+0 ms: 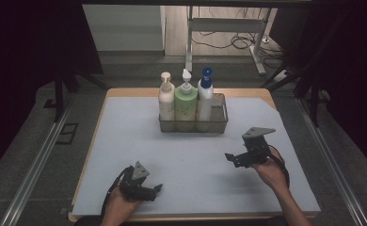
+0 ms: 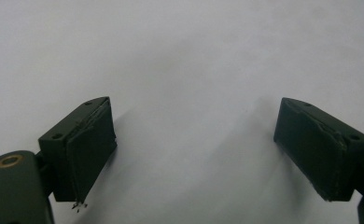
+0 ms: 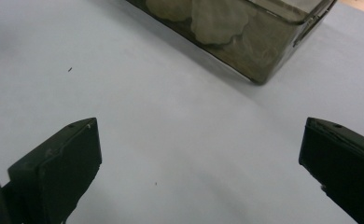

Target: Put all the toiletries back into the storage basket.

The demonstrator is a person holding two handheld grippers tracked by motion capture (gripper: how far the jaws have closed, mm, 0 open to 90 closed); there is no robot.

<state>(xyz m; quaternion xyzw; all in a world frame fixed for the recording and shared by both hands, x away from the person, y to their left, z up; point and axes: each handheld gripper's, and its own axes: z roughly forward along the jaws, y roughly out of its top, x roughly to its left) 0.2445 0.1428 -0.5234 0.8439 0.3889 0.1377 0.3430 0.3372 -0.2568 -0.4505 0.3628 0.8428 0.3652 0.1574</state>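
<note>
Both the left gripper (image 1: 157, 188) and right gripper (image 1: 229, 157) sit spread and empty; a careless reach could topple the three tall pump bottles (image 1: 186, 100) crowded in the grey mesh basket (image 1: 219, 123).

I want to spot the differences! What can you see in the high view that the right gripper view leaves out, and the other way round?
The high view alone has three pump bottles, the left gripper, both hands and the floor around the table. The right gripper view alone gives a close look between its open jaws, with tiny specks on the mat. Both share the mesh basket, the pale mat and the right gripper.
</note>
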